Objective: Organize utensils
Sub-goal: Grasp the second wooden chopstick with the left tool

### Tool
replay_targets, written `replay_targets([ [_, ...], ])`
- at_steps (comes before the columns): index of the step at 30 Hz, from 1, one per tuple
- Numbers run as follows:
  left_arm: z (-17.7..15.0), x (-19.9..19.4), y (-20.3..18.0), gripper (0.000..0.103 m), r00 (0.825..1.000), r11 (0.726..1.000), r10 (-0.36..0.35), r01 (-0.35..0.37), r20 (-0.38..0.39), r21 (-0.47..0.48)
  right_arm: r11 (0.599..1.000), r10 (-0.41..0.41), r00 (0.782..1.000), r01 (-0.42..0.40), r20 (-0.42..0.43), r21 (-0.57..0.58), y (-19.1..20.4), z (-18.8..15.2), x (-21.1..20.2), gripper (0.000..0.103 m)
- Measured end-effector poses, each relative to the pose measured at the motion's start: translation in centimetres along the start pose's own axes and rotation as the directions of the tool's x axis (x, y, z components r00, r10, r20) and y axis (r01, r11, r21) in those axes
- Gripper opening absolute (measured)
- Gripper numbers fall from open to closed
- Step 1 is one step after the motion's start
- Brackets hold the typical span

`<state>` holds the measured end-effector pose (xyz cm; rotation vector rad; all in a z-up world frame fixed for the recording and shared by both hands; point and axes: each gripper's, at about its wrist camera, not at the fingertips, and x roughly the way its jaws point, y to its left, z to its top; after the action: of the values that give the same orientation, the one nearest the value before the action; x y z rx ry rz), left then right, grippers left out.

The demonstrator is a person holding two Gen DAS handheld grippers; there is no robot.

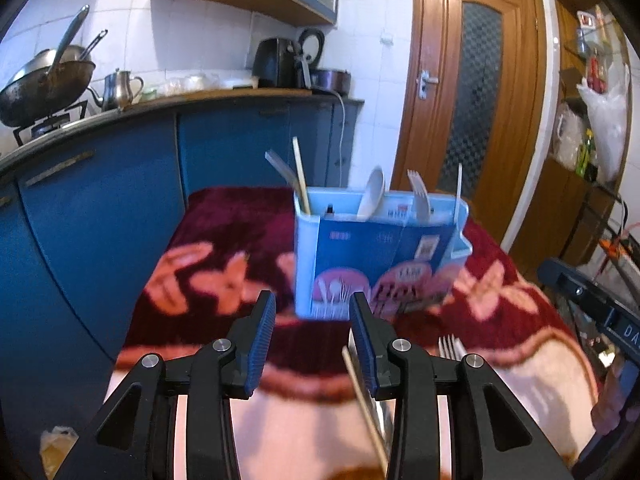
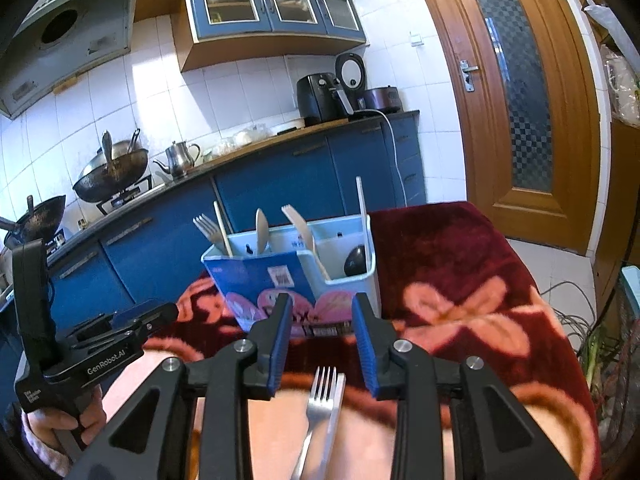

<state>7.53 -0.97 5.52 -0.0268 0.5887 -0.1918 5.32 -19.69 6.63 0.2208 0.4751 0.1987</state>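
A pale blue utensil holder (image 1: 376,252) stands on the flowered blanket, holding a chopstick, a spoon, a fork and other pieces. It also shows in the right wrist view (image 2: 296,276). My left gripper (image 1: 314,340) is open and empty, hovering in front of the holder. A wooden chopstick (image 1: 366,408) and a metal fork (image 1: 450,348) lie on the blanket beneath its right finger. My right gripper (image 2: 322,344) is open and empty above a metal fork (image 2: 322,404) that lies beside a flat metal utensil. The left gripper's body (image 2: 92,344) shows at the left in the right wrist view.
The table has a dark red and pink blanket (image 1: 208,272). Blue kitchen cabinets (image 1: 120,208) with a counter, woks and a kettle run behind and to the left. A wooden door (image 1: 472,88) is at the back right, and shelves (image 1: 592,128) at far right.
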Motion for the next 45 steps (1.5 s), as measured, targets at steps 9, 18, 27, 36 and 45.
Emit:
replay_targets([
  [9, -2.8, 0.8, -0.8, 0.039, 0.987, 0.998, -0.019, 0.028, -0.158, 0.051, 1.0, -0.017, 0.997, 0.018, -0.071, 0.017, -0.2, -2.5, -0.7, 0.034],
  [18, -5.0, 1.9, -1.9, 0.039, 0.955, 0.995, -0.058, 0.077, -0.291, 0.056, 0.999, -0.027, 0.994, 0.032, -0.11, 0.041, -1.0, -3.7, -1.0, 0.034],
  [27, -6.2, 2.6, -2.5, 0.039, 0.93, 0.993, -0.071, 0.099, -0.361, 0.059, 0.998, -0.023, 0.991, 0.031, -0.133, 0.058, -1.4, -4.6, -0.9, 0.034],
  [36, -6.2, 3.5, -2.9, 0.043, 0.918, 0.993, -0.083, 0.11, -0.387, 0.047, 0.997, -0.023, 0.99, 0.032, -0.141, 0.066, -1.7, -5.0, -0.9, 0.034],
  [45, -5.3, 5.5, -3.2, 0.044, 0.909, 0.994, -0.08, 0.101, -0.409, 0.03, 0.997, -0.02, 0.989, 0.031, -0.149, 0.068, -1.9, -5.3, -0.8, 0.034],
])
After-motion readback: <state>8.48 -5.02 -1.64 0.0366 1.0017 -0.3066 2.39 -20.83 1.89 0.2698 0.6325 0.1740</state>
